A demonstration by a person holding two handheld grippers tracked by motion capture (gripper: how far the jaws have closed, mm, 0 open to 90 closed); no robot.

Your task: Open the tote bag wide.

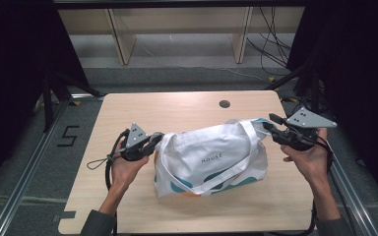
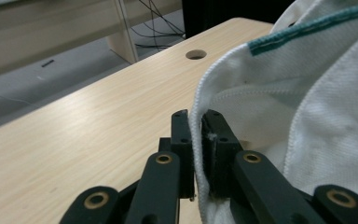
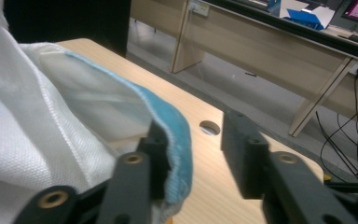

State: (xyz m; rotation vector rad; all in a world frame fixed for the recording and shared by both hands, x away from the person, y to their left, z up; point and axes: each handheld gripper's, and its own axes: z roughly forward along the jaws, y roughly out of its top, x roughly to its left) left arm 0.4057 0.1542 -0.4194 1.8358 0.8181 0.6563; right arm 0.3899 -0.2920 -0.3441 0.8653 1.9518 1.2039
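Observation:
A white cloth tote bag (image 1: 211, 157) printed "HOUSE", with teal and orange patches and a long white strap, lies on the wooden table (image 1: 177, 110). My left gripper (image 1: 158, 139) is at the bag's left end. In the left gripper view its jaws (image 2: 196, 123) are shut on the bag's stitched white edge (image 2: 200, 107). My right gripper (image 1: 268, 129) is at the bag's right end. In the right gripper view its jaws (image 3: 196, 133) stand apart, and the bag's blue-trimmed edge (image 3: 177, 126) rests against one jaw while the other stays clear of it.
A round cable hole (image 1: 224, 103) sits in the table's far right part. Wooden desk legs (image 1: 120, 39) and loose cables (image 1: 270, 44) lie on the floor beyond the table. Metal frame rails (image 1: 24, 182) run along both sides.

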